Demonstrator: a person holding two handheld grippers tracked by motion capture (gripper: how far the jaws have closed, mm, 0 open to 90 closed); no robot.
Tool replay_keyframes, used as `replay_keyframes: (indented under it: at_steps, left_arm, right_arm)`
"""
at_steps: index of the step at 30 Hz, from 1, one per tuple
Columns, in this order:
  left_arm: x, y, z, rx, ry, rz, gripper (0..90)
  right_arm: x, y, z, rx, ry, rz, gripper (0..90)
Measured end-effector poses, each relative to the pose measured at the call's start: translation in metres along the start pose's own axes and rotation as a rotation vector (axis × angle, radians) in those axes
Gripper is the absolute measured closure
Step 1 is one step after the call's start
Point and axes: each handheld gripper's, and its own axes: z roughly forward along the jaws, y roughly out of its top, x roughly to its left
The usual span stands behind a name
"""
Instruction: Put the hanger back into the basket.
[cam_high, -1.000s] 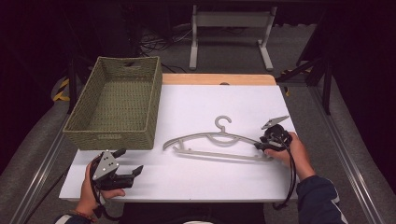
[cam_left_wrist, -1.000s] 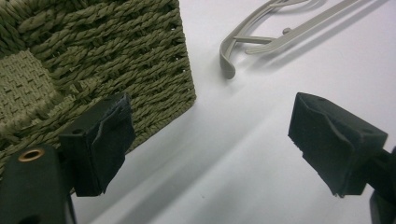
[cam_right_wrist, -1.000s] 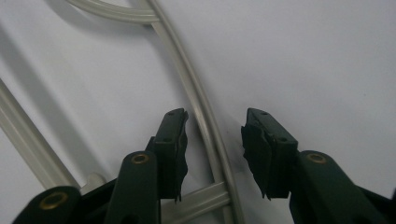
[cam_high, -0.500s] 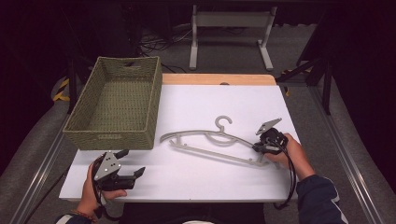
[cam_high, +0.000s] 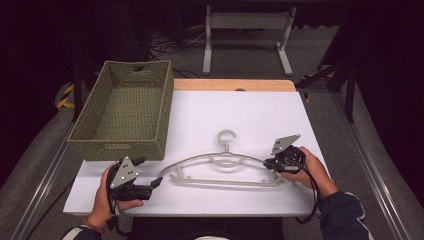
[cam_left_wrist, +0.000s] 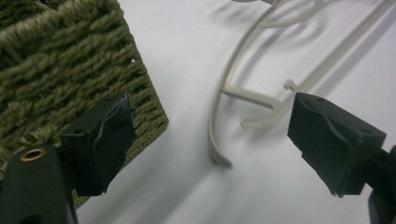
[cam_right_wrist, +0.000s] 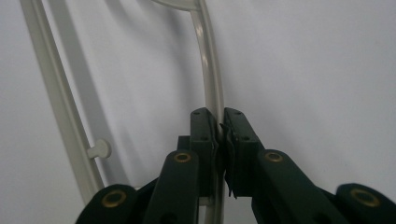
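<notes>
Two black jaws of the right gripper (cam_right_wrist: 219, 135) are pinched tight on the pale arm of the hanger (cam_high: 225, 167), and in the right gripper view that arm disappears behind them, its lower end cut off by the bottom edge. The left gripper (cam_left_wrist: 210, 144) has its jaws spread wide with nothing between them; the hanger's near tip lies on the table in the gap ahead of them, and whether either jaw touches it cannot be told. In the left gripper view the hanger's hook is out of frame and the basket (cam_left_wrist: 56, 70) is a blurred woven corner.

The white table (cam_high: 250, 115) has a wooden strip along its far edge, and the room beyond is dark, with a metal stand (cam_high: 247, 30) and cables on the floor.

The hanger is thin off-white plastic, with a curved shoulder bar, a straight lower bar with small pegs, and its hook pointing away from the person. It lies flat at the table's near middle, right of the green woven basket.
</notes>
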Motion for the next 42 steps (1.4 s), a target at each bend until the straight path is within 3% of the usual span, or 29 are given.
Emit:
replay_keyframes:
  at_steps: [6, 11, 14, 16, 17, 18, 19, 20, 29, 32, 37, 42]
  left_arm:
    - [-0.003, 0.014, 0.008, 0.024, 0.005, 0.032, 17.4]
    - [-0.015, 0.040, 0.026, 0.085, 0.041, 0.123, 20.6]
    - [-0.019, 0.046, 0.033, 0.122, 0.054, 0.155, 23.0]
    - [-0.021, 0.049, 0.039, 0.172, 0.068, 0.171, 32.0]
    - [-0.023, 0.051, 0.045, 0.224, 0.069, 0.191, 35.2]
    - [-0.023, 0.051, 0.045, 0.224, 0.069, 0.191, 40.6]
    - [-0.024, 0.050, 0.047, 0.249, 0.046, 0.206, 40.6]
    - [-0.024, 0.051, 0.049, 0.262, 0.052, 0.222, 50.3]
    - [-0.024, 0.057, 0.056, 0.293, 0.124, 0.246, 65.8]
    - [-0.023, 0.058, 0.058, 0.298, 0.128, 0.229, 68.1]
    - [-0.025, 0.060, 0.065, 0.327, 0.143, 0.263, 70.7]
    - [-0.024, 0.060, 0.067, 0.336, 0.149, 0.268, 74.3]
  right_arm:
    - [0.015, 0.016, -0.007, -0.068, -0.037, -0.063, 83.5]
    - [0.028, 0.032, -0.014, -0.107, -0.056, -0.116, 83.5]
    - [0.033, 0.038, -0.015, -0.111, -0.063, -0.133, 83.5]
    - [0.038, 0.046, -0.014, -0.107, -0.075, -0.153, 83.5]
    - [0.040, 0.048, -0.013, -0.106, -0.082, -0.163, 83.5]
    - [0.040, 0.048, -0.013, -0.106, -0.082, -0.163, 83.5]
    - [0.041, 0.050, -0.012, -0.102, -0.088, -0.167, 83.5]
    - [0.042, 0.052, -0.011, -0.096, -0.095, -0.174, 83.4]
    - [0.051, 0.072, -0.006, -0.082, -0.107, -0.184, 83.4]
    - [0.053, 0.076, -0.005, -0.083, -0.101, -0.189, 83.3]
    - [0.058, 0.082, -0.003, -0.083, -0.097, -0.204, 83.3]
    - [0.058, 0.082, -0.003, -0.084, -0.099, -0.202, 83.2]
